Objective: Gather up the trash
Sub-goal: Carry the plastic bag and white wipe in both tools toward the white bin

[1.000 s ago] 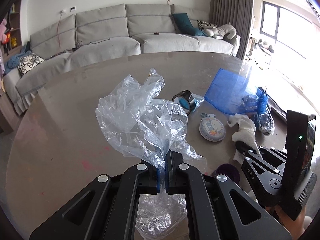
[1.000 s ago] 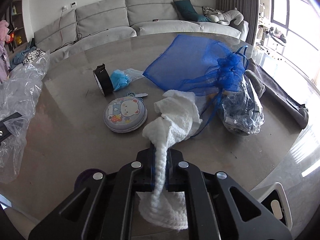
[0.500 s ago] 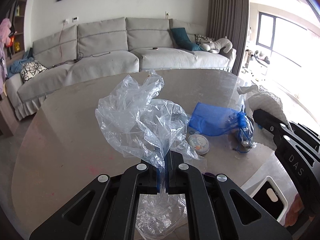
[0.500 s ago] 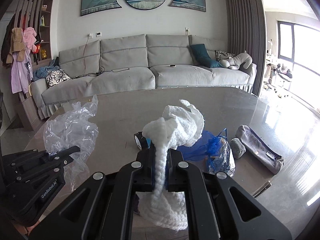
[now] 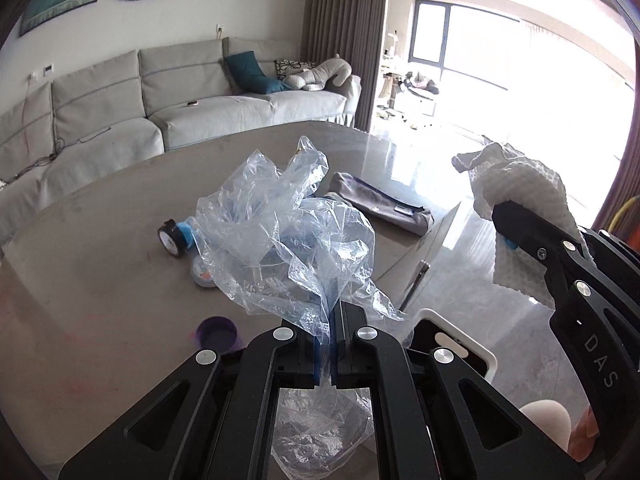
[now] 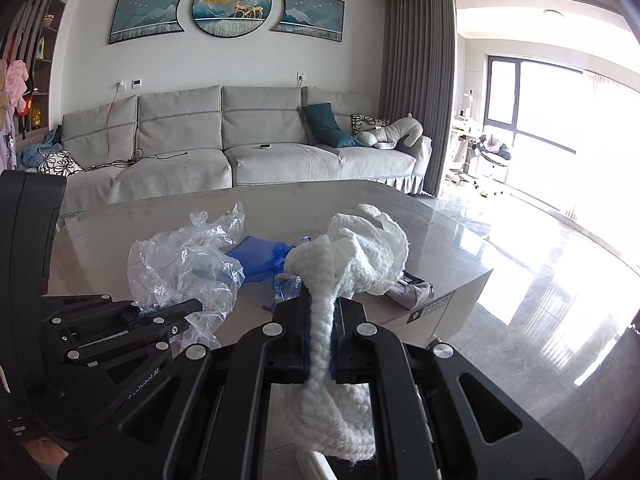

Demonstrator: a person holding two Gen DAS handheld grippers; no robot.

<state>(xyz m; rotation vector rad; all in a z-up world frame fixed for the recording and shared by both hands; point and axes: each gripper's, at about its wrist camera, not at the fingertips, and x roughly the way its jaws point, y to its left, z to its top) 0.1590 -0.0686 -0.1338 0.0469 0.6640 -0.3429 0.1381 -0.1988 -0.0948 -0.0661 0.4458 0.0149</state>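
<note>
While both hand-held grippers clamp trash — left [image 5: 334, 344] crumpled plastic [image 5: 288, 236], right [image 6: 320, 344] white tissue [image 6: 352, 256] (table [image 5: 100, 216] cluttered).

Grey table [image 5: 100, 216] with tape roll [image 5: 171, 237], pouch [image 5: 380, 204], purple lid [image 5: 218, 333].

A crumpled clear plastic bag [image 5: 288, 236] stands bunched upright, pinched at its neck above the table edge. Beside it, a wadded white paper towel [image 6: 352, 264] is likewise held aloft. A white-rimmed bin [image 5: 460, 354] sits below.
</note>
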